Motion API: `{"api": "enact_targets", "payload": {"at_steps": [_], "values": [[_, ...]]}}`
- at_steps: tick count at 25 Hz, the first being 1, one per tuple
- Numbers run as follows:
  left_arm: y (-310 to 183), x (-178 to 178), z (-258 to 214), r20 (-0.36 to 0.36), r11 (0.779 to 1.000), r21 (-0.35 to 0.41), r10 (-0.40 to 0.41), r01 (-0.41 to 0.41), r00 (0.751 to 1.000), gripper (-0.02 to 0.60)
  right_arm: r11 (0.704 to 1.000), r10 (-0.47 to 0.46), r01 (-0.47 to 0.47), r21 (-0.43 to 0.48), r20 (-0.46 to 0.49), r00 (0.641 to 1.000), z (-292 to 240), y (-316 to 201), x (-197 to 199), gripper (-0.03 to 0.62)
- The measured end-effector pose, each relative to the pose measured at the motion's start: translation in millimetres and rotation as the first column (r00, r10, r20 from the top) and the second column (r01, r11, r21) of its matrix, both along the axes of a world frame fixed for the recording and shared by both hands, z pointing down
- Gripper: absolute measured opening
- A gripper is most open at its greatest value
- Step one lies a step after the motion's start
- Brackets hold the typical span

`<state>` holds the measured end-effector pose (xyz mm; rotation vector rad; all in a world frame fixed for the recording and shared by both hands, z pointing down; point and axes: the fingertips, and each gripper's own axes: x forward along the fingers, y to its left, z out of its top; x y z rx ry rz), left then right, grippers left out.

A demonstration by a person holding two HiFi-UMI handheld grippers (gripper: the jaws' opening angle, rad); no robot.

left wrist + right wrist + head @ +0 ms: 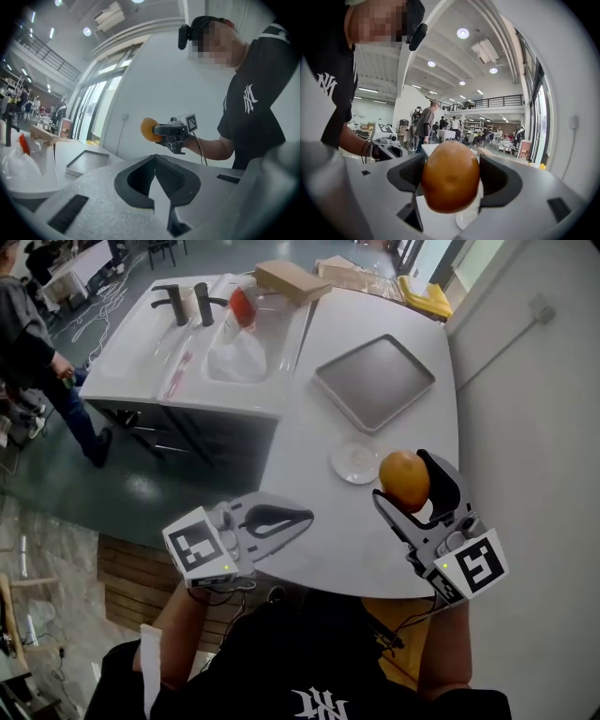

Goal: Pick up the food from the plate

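Right tongs clasping orange food, plate near, tray beyond

Light: bright, even, from ceiling lamps and tall windows.
Shadows: faint, soft.
Glare: mild sheen on my held food.
Edges: gripper views bowed, corners black.

White plate, mostly out of sight behind the orange food and the jaws around it.

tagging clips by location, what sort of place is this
Probably a mock kitchen inside a big open workshop hall: a white counter with a sink and black taps, and, in the right gripper view, a mezzanine railing and people at tables.
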<state>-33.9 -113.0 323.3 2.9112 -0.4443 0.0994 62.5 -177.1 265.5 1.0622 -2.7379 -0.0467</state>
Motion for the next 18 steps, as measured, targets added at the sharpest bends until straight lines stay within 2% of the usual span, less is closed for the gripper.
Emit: {"api": "enact_targets", "payload": {"at_steps": [5, 8, 11, 14, 18], "values": [[51, -8, -28, -0.002, 0.998, 0.059, 0.009, -0.009, 1.0, 0.006, 0.998, 0.032, -0.038, 0.051, 0.104, 0.994, -39, 78, 1, 0.358], [84, -8, -43, -0.006, 0.996, 0.09, 0.014, -0.014, 1.0, 0.006, 0.995, 0.077, -0.083, 0.061, 0.099, 0.992, -40, 121, 15, 0.359], [112, -5, -63, -0.028, 0.992, 0.122, 0.026, -0.022, 0.999, 0.006, 0.993, 0.106, -0.111, 0.027, 0.155, 0.982, -37, 159, 26, 0.357], [134, -4, -78, -0.025, 0.989, 0.148, 0.01, -0.006, 1.0, 0.005, 0.998, 0.063, -0.068, 0.01, 0.263, 0.963, -42, 198, 28, 0.358], [162, 2, -94, -0.035, 0.984, 0.176, 0.018, -0.012, 0.999, 0.006, 0.996, -0.039, 0.009, 0.087, 0.346, 0.938, -62, 240, 30, 0.358]]}}
